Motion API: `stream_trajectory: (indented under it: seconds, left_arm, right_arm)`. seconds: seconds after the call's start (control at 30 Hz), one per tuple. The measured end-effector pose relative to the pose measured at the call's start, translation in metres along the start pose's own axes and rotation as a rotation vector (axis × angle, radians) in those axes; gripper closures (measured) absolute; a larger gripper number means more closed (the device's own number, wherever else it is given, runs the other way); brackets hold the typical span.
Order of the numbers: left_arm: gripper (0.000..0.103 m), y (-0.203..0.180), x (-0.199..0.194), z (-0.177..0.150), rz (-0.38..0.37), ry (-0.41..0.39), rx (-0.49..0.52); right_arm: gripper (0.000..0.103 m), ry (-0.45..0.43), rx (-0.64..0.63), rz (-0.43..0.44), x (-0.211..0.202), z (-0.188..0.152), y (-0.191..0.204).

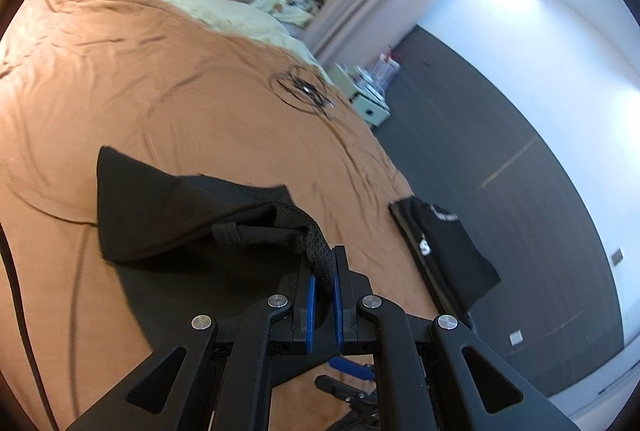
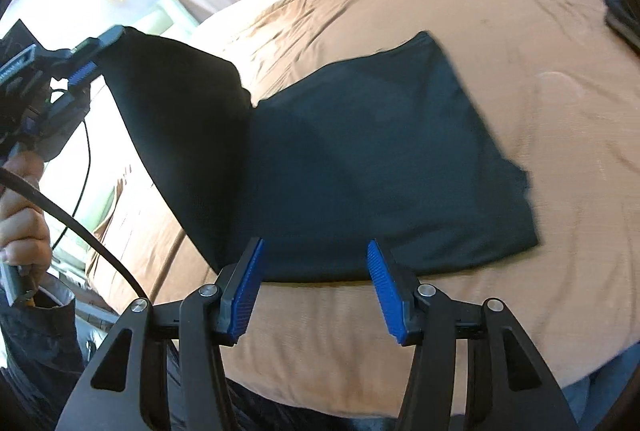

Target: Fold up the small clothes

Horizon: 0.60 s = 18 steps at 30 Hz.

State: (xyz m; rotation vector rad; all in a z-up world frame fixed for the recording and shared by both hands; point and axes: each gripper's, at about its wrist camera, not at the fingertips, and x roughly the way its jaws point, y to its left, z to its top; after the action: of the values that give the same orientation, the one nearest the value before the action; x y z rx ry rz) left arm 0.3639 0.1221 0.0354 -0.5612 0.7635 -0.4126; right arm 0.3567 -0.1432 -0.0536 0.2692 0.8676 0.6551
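I am watching the black garment (image 2: 384, 167) lying mostly flat on the orange bedspread (image 2: 540, 51), with one side of it being lifted off the bedspread. My left gripper (image 1: 325, 273) is clamping a ribbed hem of that garment between its blue pads (image 1: 311, 307), the jaws pressed together on the cloth. From the right wrist view I am seeing the same left gripper (image 2: 86, 65) up at the garment's raised corner, away from the part resting on the bedspread, with the cloth hanging from it in a slanting sheet. My right gripper (image 2: 316, 263) is hovering at the garment's near edge, its jaws standing wide apart and gripping nothing; I cannot tell whether its tips are touching the cloth.

A second dark folded garment (image 1: 444, 251) is lying at the bedspread's edge beside the first, showing white lettering too blurred for me to read beyond what looks like an "S". A black scribbled line drawing (image 1: 302, 89) is showing on the bedspread farther off.

The person's left hand (image 2: 24, 215) is gripping the left gripper's handle, a black cable (image 2: 80, 227) trailing past it
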Motion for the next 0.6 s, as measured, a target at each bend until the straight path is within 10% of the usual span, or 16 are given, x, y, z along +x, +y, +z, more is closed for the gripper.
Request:
stream_trajectory:
  seconds: [0.4,0.6]
  left_arm:
    - [0.094,-0.041,0.087,-0.036,-0.011,0.217,0.065]
    - [0.061,-0.027,0.093,-0.05,-0.003,0.252,0.021]
  right_arm:
    - [0.052,-0.02,0.1,-0.048,-0.036,-0.002,-0.057]
    - [0.052,-0.003,0.097,-0.054,-0.045,-0.006,-0.067]
